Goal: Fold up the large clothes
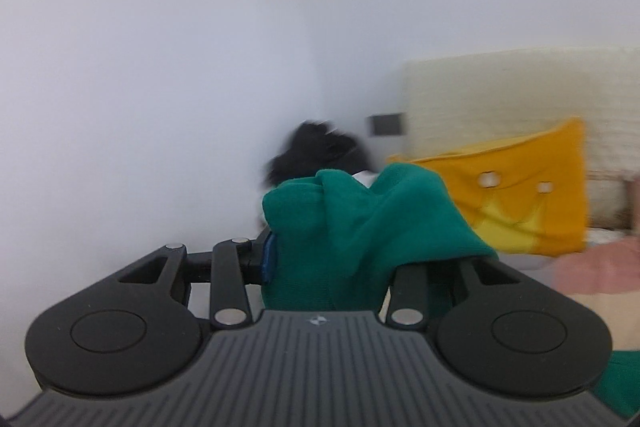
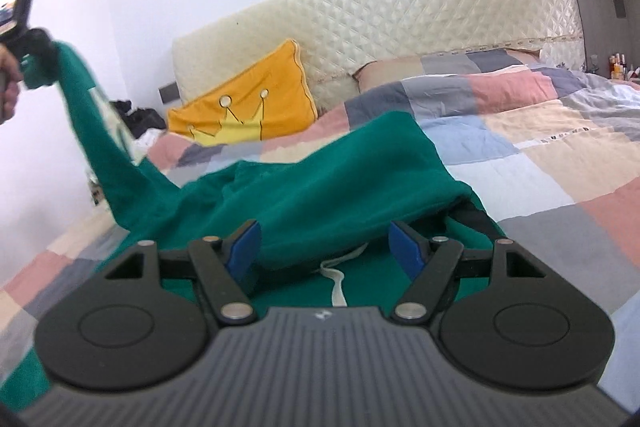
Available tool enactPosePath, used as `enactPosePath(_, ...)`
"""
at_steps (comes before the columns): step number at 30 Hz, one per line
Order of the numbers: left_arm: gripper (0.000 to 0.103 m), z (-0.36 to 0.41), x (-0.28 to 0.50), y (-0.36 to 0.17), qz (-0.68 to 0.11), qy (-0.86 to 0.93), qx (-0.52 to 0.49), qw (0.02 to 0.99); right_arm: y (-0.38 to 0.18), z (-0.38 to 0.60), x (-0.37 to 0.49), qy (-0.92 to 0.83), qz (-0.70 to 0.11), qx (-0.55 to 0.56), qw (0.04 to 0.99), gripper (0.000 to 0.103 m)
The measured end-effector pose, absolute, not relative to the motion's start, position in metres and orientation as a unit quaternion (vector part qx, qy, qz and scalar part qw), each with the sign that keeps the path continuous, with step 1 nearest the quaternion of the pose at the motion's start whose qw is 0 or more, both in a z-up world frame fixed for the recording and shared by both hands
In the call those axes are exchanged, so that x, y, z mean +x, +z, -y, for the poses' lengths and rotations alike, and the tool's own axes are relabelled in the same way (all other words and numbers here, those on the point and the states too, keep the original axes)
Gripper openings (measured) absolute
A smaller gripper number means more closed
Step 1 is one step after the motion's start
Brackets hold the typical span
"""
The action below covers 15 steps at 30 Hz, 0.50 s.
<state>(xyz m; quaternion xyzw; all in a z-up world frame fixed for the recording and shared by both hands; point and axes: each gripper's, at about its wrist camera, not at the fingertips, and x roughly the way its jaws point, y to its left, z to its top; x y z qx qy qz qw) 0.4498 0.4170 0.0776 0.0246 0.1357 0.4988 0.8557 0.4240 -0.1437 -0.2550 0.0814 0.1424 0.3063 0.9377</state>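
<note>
The right wrist view shows, at its far left, the left gripper [image 2: 38, 61] raised well above the patchwork quilt [image 2: 540, 131], with a corner of the green knit sweatshirt [image 2: 304, 195] bunched at its tip, so that a long strip of cloth hangs taut down to the bed. That lift probably serves to pull one side of the garment up and over for a fold. In the left wrist view the picture is blurred and green fabric heaps over the fingers; one blue pad [image 1: 269, 259] shows hard against the cloth, so the jaws seem to be clamped on the sweatshirt, though the far finger is hidden.

Toward the middle, the rest of the sweatshirt lies spread on the quilt, below the yellow crown-printed cushion [image 2: 256, 103] that leans on the cream quilted headboard [image 2: 400, 23]. A raised fold of it arches across the right gripper [image 2: 322, 247], whose blue pads stand wide apart on either side of that fold, gripping nothing; a white drawstring [image 2: 336, 279] trails beneath. Judging by this, the right gripper is placed to close on the fold and anchor or carry it.
</note>
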Motion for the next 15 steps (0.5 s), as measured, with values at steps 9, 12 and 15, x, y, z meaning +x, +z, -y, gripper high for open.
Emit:
enactPosePath(9,0.046,-0.256,0.509,0.073,-0.14,0.393,0.096,0.904,-0.248,0.176,0.431,0.295,-0.15,0.136,0.934,0.073)
enactPosePath(12,0.046,-0.208,0.528,0.056,-0.144,0.354,0.11,0.918,-0.247,0.184,0.432,0.278,-0.137,0.139,0.94,0.073)
enactPosePath(15,0.046,-0.167,0.542,0.031,-0.163,0.315,0.11,0.929,-0.247,0.187,0.437,0.256,-0.126,0.127,0.95,0.073)
